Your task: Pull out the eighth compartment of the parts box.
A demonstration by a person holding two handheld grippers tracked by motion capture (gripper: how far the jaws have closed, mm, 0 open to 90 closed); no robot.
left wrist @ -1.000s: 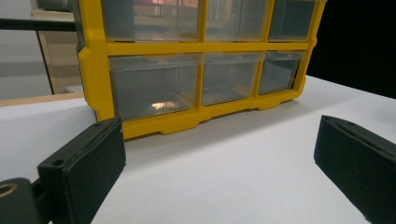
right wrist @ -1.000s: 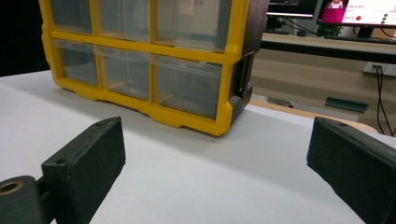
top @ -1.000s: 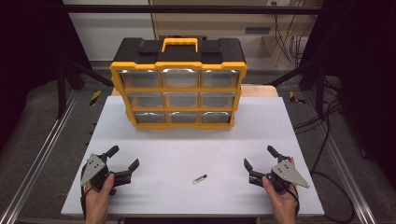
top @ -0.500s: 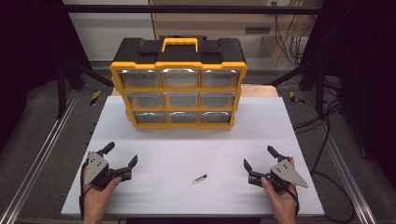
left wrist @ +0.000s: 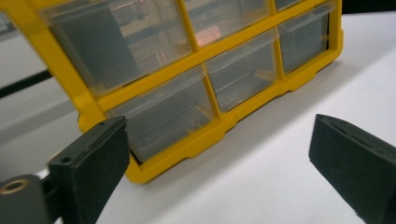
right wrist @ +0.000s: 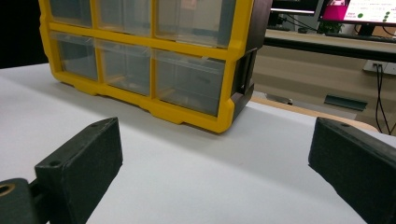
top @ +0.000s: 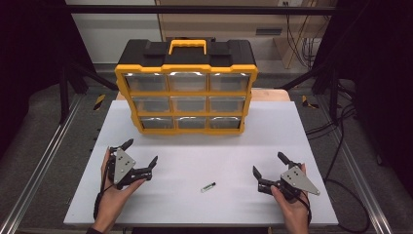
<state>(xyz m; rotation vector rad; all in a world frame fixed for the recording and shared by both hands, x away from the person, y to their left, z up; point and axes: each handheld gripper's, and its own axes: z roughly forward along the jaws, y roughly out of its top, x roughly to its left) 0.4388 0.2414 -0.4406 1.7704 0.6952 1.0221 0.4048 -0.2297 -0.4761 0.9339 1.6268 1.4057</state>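
A yellow and black drawer organizer point(top: 186, 92) with clear drawers and a yellow handle stands upright at the back middle of the white table point(top: 302, 126). A small dark and pale cylindrical item point(top: 208, 186) lies on the table near the front, between the two hands. My left gripper point(top: 141, 152) is open at the front left, empty, jaws wide apart. It faces the organizer's lower left drawers point(left wrist: 163, 112). My right gripper point(top: 269, 163) is open and empty at the front right. It looks toward the organizer's right corner point(right wrist: 229, 107).
Metal rails run along both sides of the table. Cables trail on the floor at the right. A wooden edge point(right wrist: 308, 112) lies behind the white surface. Monitors point(right wrist: 355, 11) show far back in the right gripper view.
My left gripper has moved forward toward the organizer and a little to the right. The right gripper and the small item have stayed put.
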